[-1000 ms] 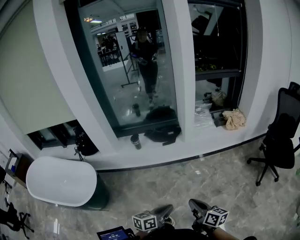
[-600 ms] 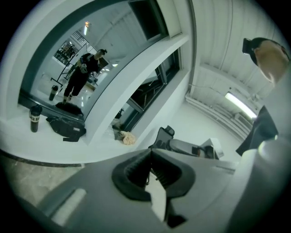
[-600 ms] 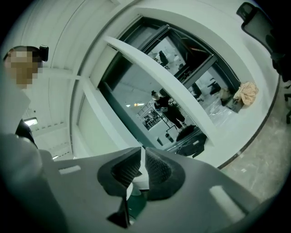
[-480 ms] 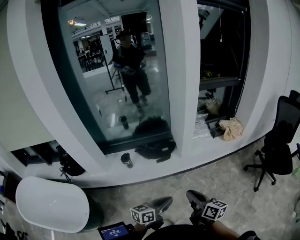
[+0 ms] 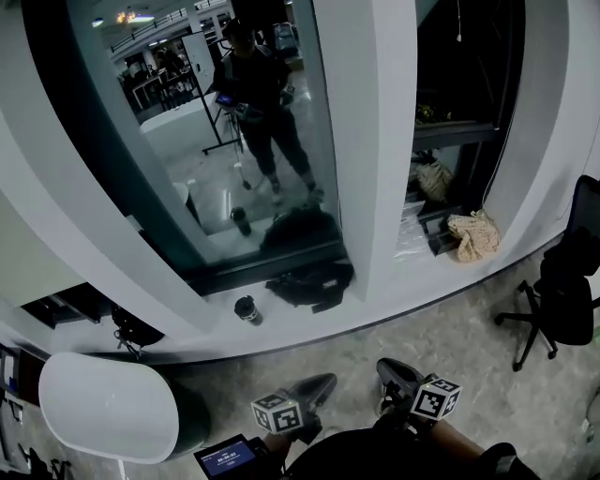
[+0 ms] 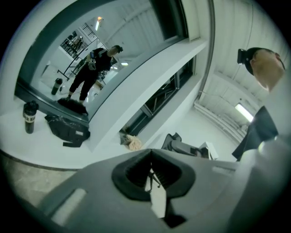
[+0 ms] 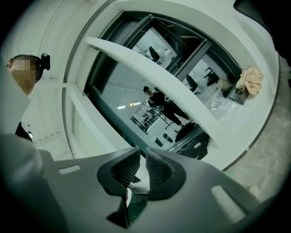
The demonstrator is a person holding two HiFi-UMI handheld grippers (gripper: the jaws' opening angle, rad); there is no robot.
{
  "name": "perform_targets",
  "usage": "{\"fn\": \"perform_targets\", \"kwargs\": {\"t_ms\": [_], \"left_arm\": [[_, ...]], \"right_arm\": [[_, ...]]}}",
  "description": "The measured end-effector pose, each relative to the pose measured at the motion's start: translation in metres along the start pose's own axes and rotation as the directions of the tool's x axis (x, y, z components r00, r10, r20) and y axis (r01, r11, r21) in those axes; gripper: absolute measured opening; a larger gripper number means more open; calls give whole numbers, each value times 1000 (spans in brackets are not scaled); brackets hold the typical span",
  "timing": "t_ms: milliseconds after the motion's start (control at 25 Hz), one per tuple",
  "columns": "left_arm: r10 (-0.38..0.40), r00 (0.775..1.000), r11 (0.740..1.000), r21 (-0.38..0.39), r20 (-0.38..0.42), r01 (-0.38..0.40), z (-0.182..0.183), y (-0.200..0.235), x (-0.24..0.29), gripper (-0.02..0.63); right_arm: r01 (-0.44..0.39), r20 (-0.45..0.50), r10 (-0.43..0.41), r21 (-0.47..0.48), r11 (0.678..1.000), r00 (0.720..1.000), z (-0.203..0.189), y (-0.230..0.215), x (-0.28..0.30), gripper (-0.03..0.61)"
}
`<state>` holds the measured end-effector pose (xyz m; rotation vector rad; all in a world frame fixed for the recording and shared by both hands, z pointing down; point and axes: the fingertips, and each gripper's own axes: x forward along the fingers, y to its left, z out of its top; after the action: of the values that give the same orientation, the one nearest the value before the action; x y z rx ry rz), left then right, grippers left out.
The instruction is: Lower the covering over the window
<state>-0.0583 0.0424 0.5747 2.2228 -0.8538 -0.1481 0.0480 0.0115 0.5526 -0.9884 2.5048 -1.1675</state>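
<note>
Fabric of the window covering, out of view above the glass [image 5: 169,187], is judged light and limp, best drawn down by the thin cord [image 5: 458,21] in the right-hand opening [image 5: 459,94]; left tongs [image 6: 151,157] closed, empty; right tongs [image 7: 142,157] opening, empty.

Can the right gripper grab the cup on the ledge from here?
Probably not. The right gripper, jaws opening and empty, is far back, with a stretch of floor between it and the cup. Nothing blocks the way.
</note>
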Motion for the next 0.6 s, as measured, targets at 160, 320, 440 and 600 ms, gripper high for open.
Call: {"fn": "perform_targets", "kwargs": {"t_ms": [160, 320, 440, 600], "left_arm": [[1, 998, 996, 87, 65, -7, 67, 12, 47, 2], [4, 992, 980, 196, 124, -28, 132, 23, 94, 18], [12, 982, 965, 254, 188, -60, 183, 36, 131, 41], [-23, 960, 943, 326, 280, -72, 256, 33, 169, 58]], "right_arm": [[-78, -21, 78, -11, 997, 997, 48, -25, 31, 41], [-158, -48, 155, -61, 986, 987, 102, -45, 55, 40], [-202, -58, 198, -89, 975, 979, 135, -63, 65, 40], [-197, -59, 192, -86, 977, 980, 163, -95, 65, 37]]}}
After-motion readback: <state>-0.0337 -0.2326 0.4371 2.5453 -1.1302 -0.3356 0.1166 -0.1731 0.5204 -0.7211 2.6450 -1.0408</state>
